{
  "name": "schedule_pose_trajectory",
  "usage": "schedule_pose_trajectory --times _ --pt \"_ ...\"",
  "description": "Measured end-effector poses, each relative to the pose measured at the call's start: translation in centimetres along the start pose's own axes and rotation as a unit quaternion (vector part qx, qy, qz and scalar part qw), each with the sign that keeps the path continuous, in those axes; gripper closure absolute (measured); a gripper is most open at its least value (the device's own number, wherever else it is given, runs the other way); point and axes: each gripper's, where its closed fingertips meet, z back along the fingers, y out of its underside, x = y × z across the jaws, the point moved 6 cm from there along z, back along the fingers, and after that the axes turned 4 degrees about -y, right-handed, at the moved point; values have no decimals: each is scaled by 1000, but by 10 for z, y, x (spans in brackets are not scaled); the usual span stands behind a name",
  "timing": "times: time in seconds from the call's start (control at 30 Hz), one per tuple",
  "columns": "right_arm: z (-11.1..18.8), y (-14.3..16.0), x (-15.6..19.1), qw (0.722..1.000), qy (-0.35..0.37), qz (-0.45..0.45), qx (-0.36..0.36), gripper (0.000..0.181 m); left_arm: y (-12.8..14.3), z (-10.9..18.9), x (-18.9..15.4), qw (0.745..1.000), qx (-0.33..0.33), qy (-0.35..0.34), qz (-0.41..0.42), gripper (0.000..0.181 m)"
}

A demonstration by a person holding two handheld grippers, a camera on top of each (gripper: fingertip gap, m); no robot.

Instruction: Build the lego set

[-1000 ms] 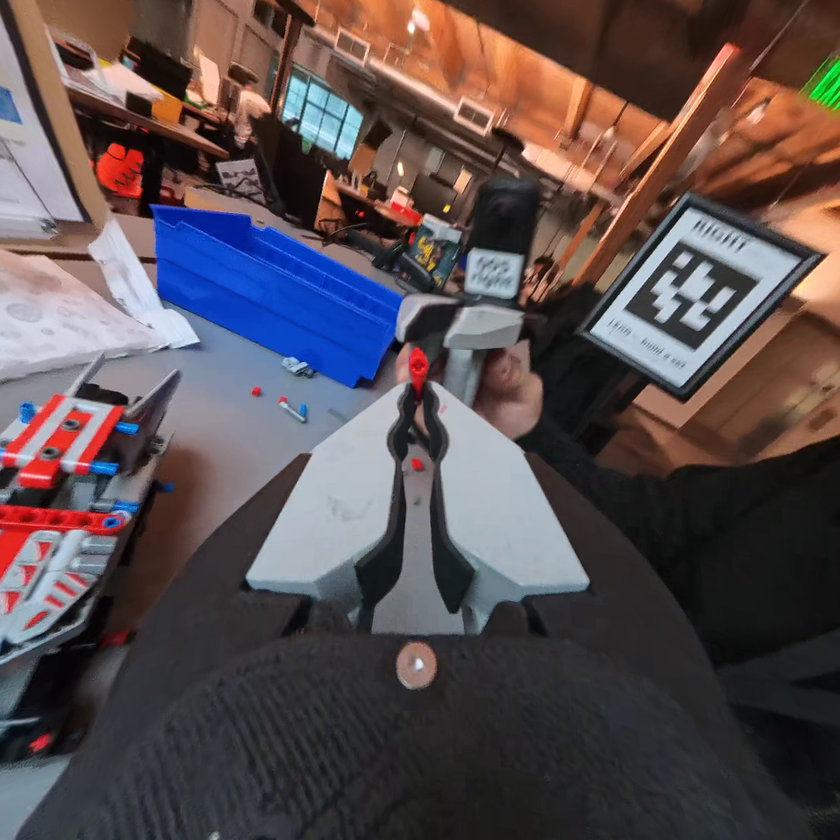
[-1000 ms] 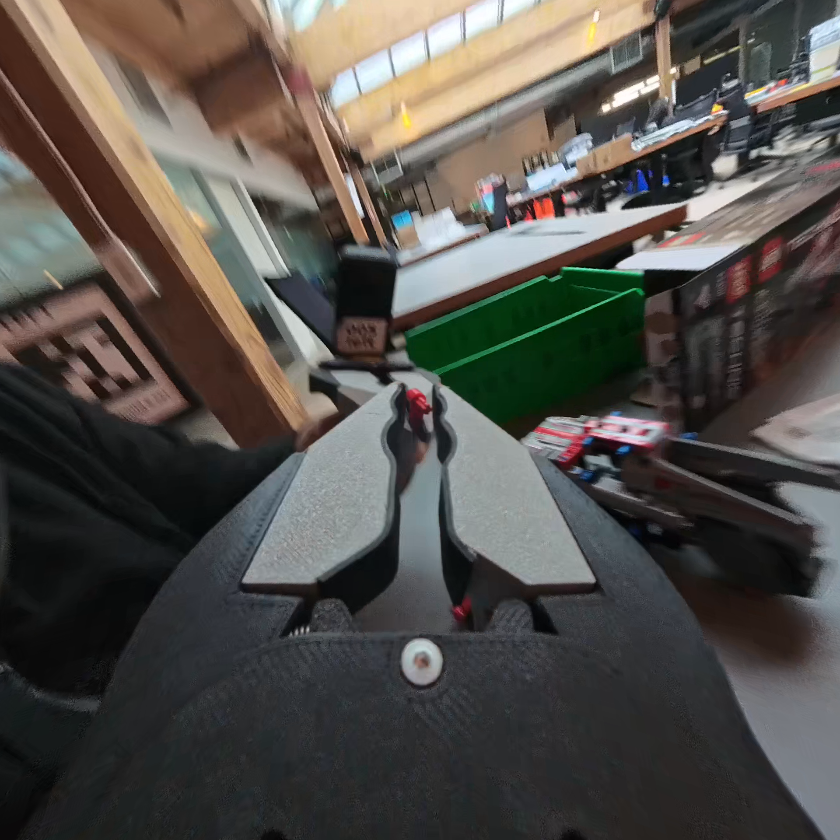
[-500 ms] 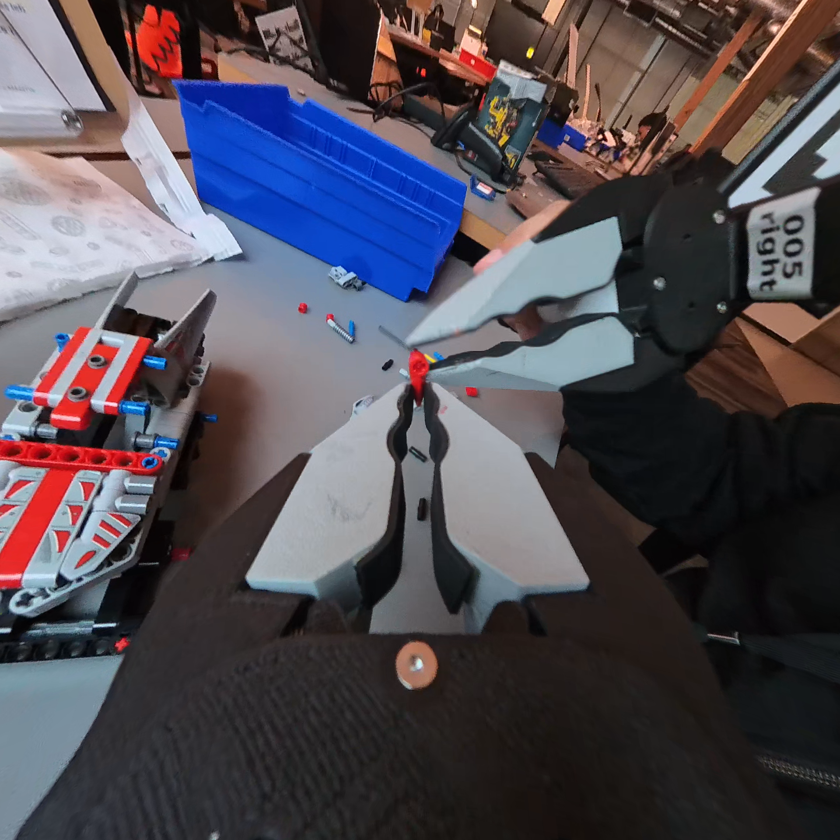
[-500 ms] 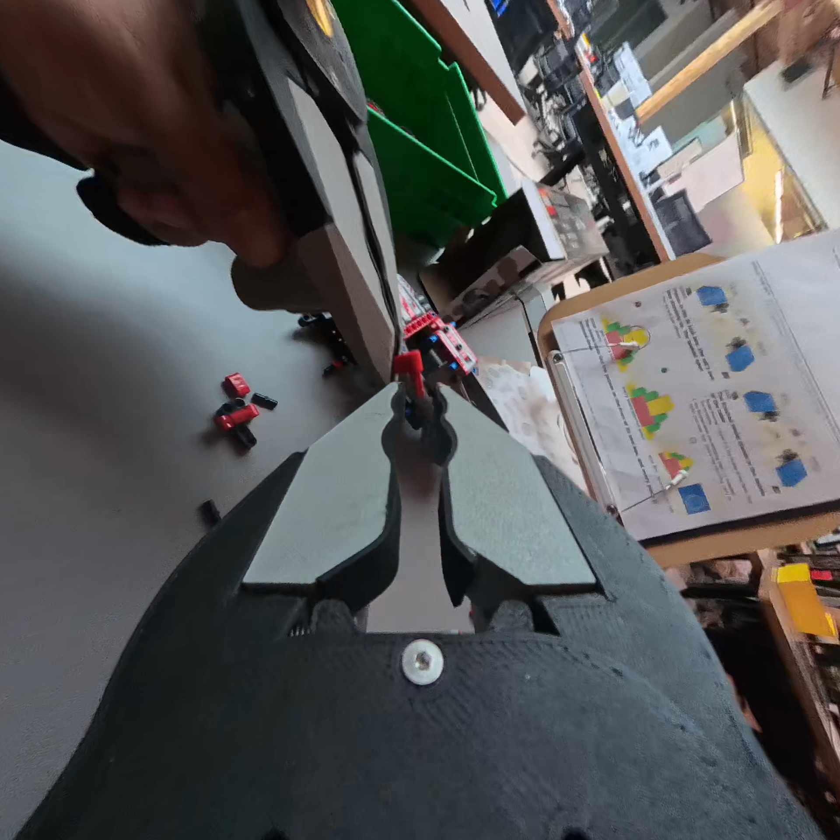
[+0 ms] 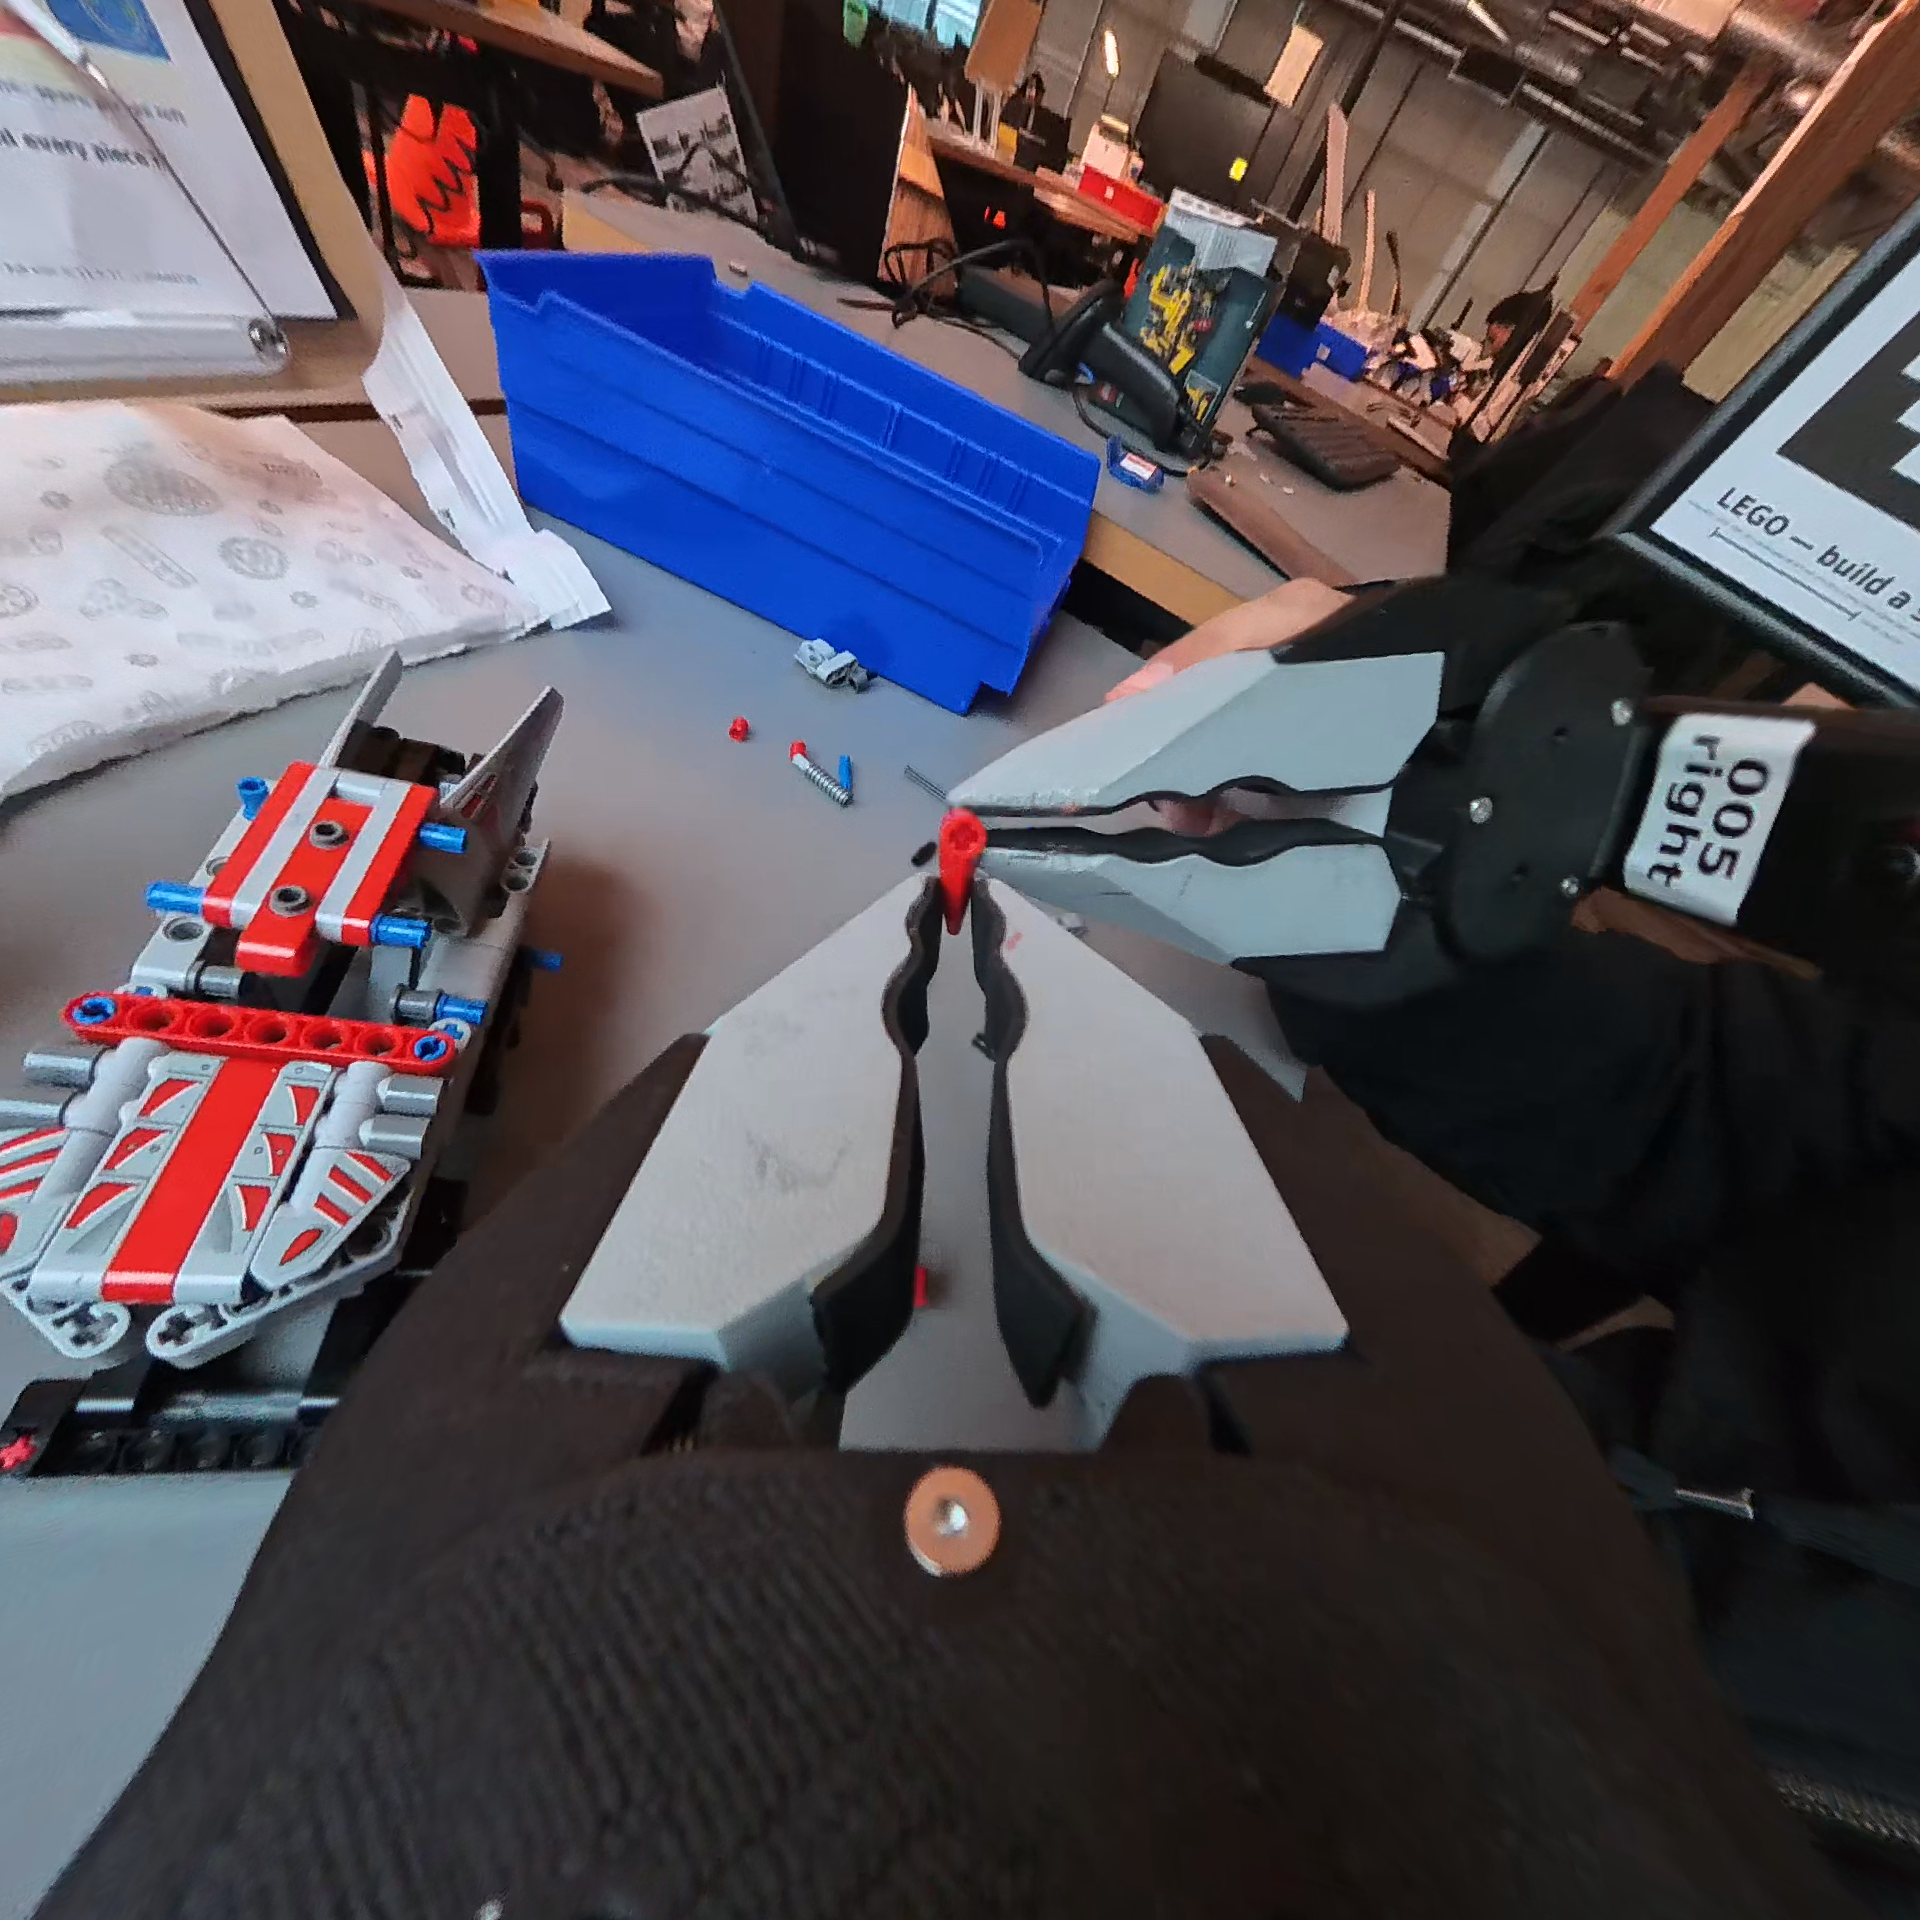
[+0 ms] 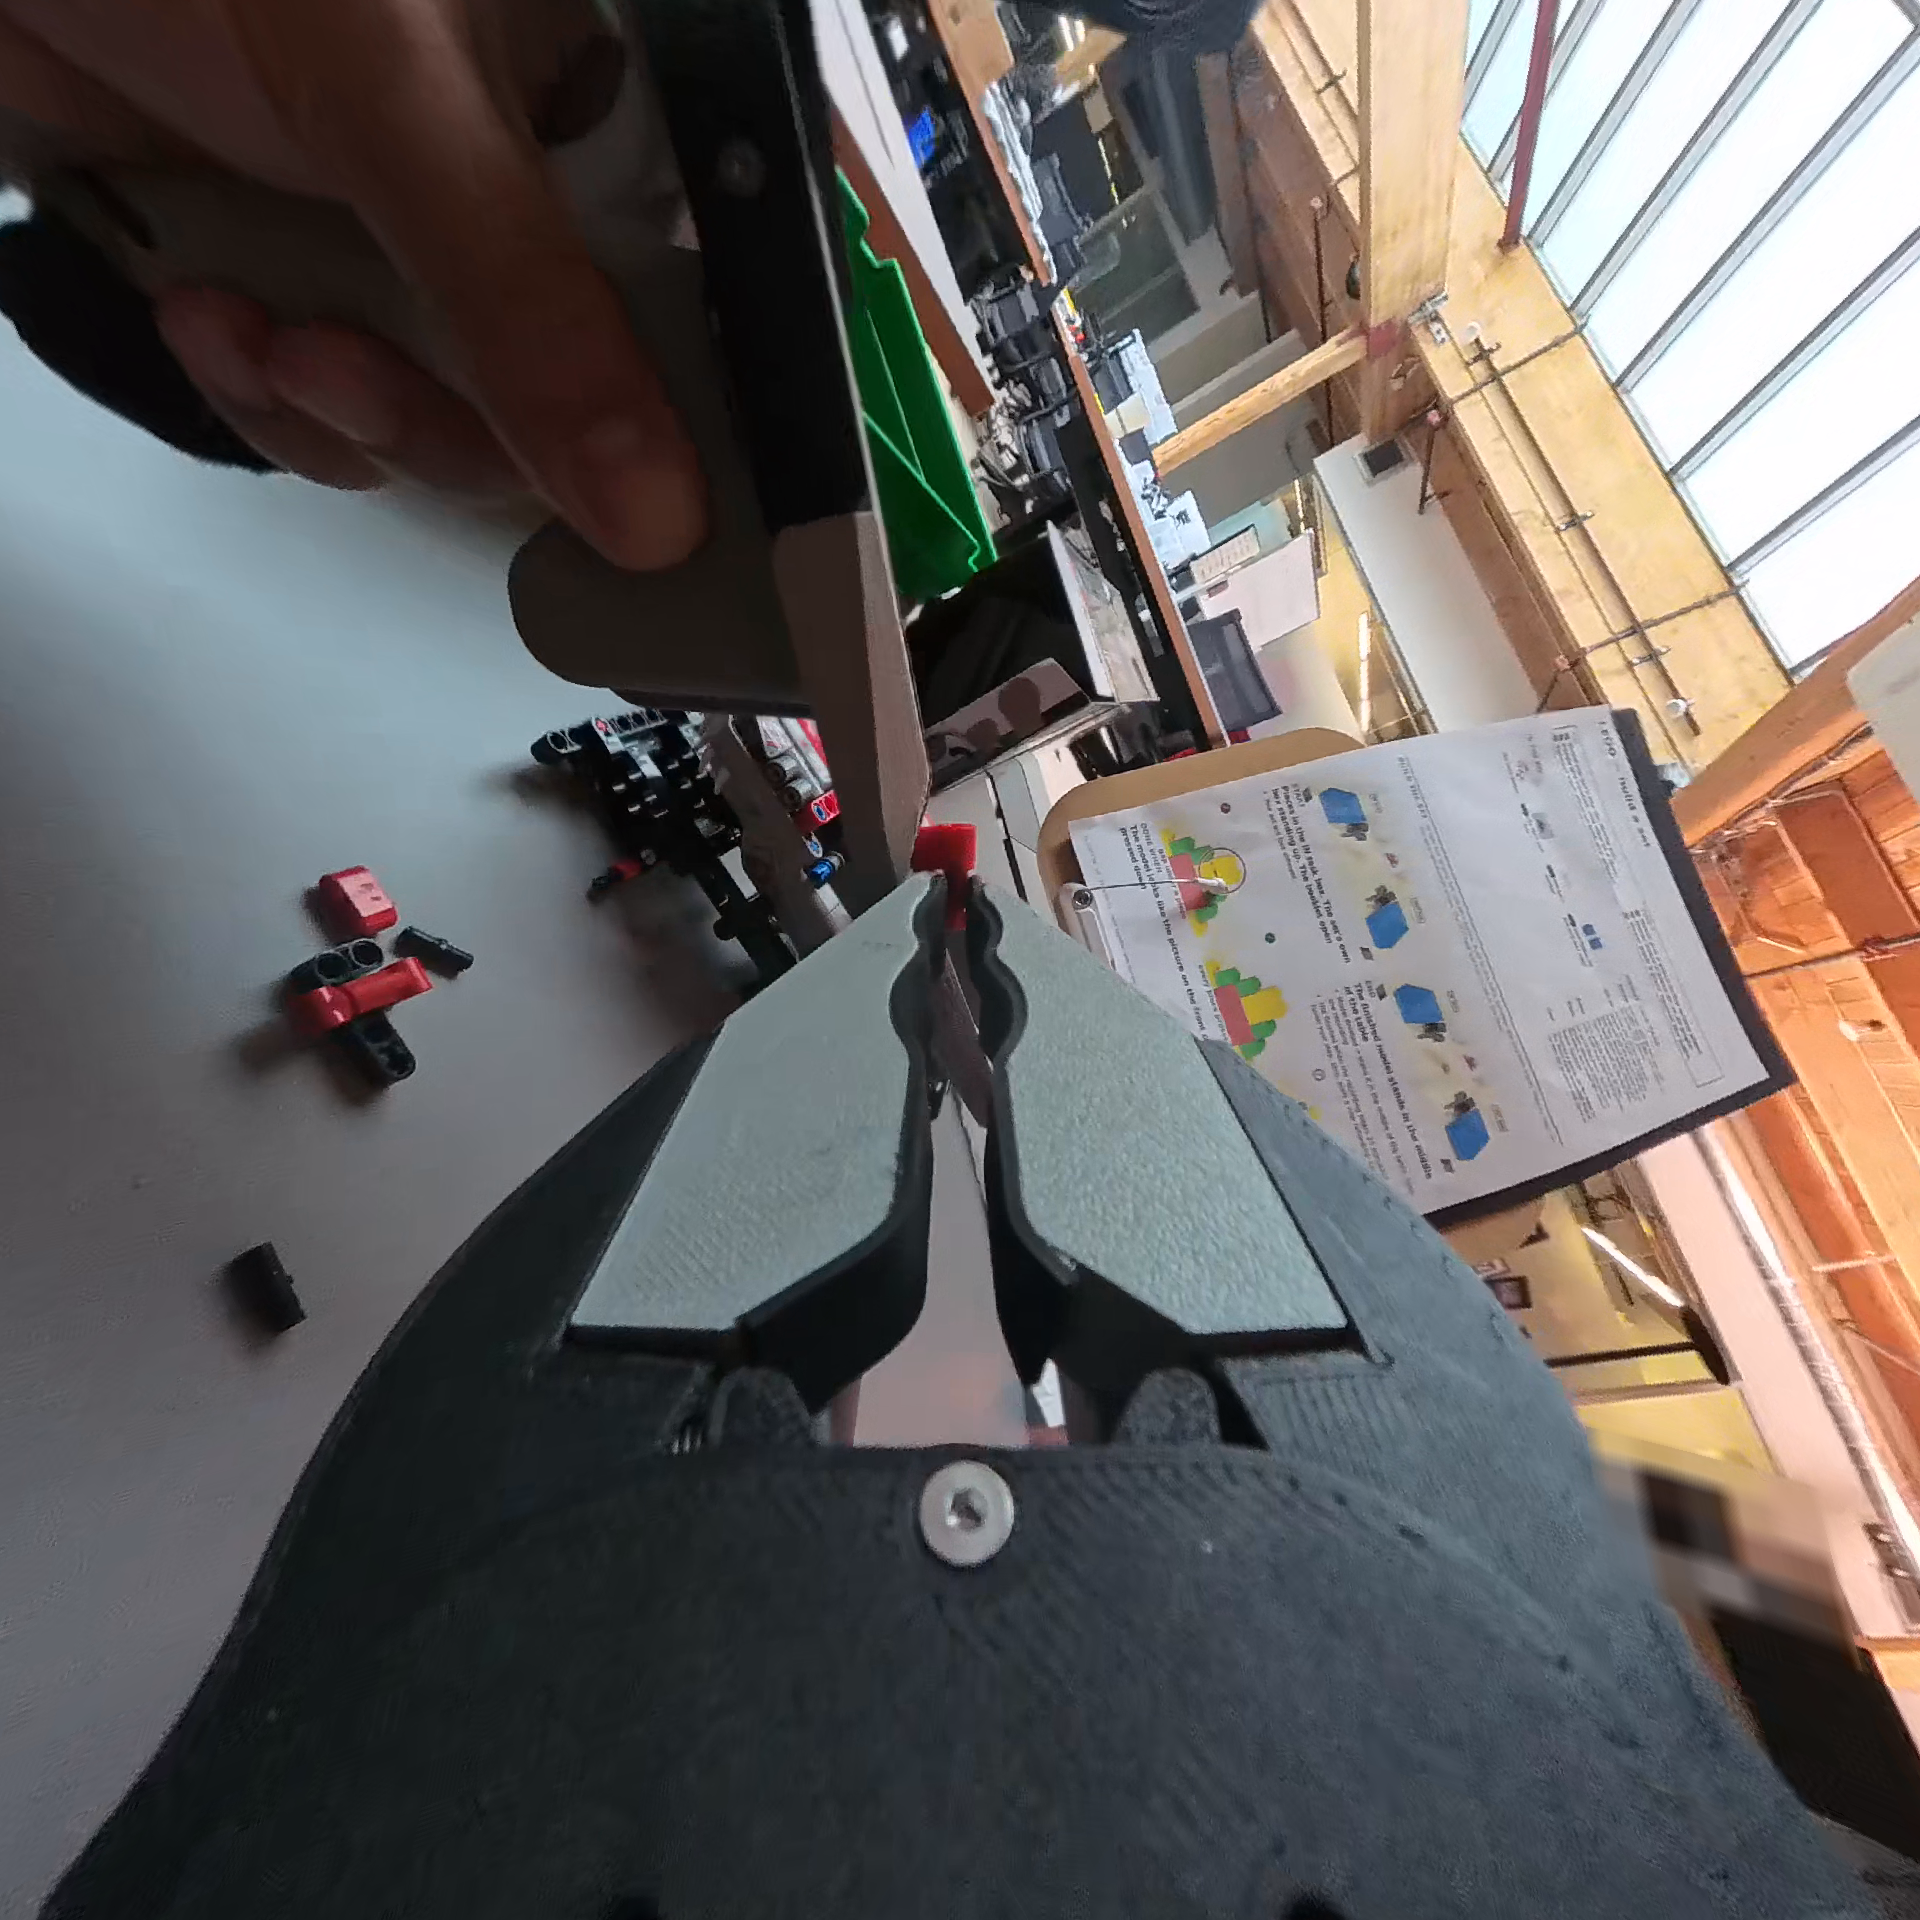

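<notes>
Since half a second ago the right gripper [image 5: 971, 816] has closed its fingers; they were spread apart then, and now they meet at the red piece [image 5: 956, 868]. The view has also come a little nearer to the table [image 5: 665, 831].

The red piece is small and stands at the centre of the left wrist view, clamped at its lower end by the left gripper [image 5: 951, 920], whose fingers are pressed together on it. The tips of the right gripper touch its upper end from the right side of the frame. In the right wrist view the same red piece [image 6: 945, 847] shows just above the tips of the right gripper [image 6: 951, 904], which seem to pinch something thin; what it is I cannot tell.

This looks like a joining or a handover of two small parts in the air. To do it well, both tools should stay steady and in line, and push gently.

The half-built model [image 5: 239, 1039] lies at the left of the frame, well apart. Loose parts [image 5: 821, 774] lie near the blue bin [image 5: 790, 457] in the upper middle.
</notes>
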Motion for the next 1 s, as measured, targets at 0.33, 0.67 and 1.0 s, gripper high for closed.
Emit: schedule_pose_trajectory --times 0.33,0.67,1.0 --pt "-2 4 -3 999 13 -42 25 181 -6 7 -8 992 -64 -57 -96 179" --pt "12 3 -20 953 -138 -244 -112 181 -7 12 5 993 -50 95 45 179" --pt "3 4 -9 989 -86 -121 17 170 -3 5 -2 995 4 85 49 178"
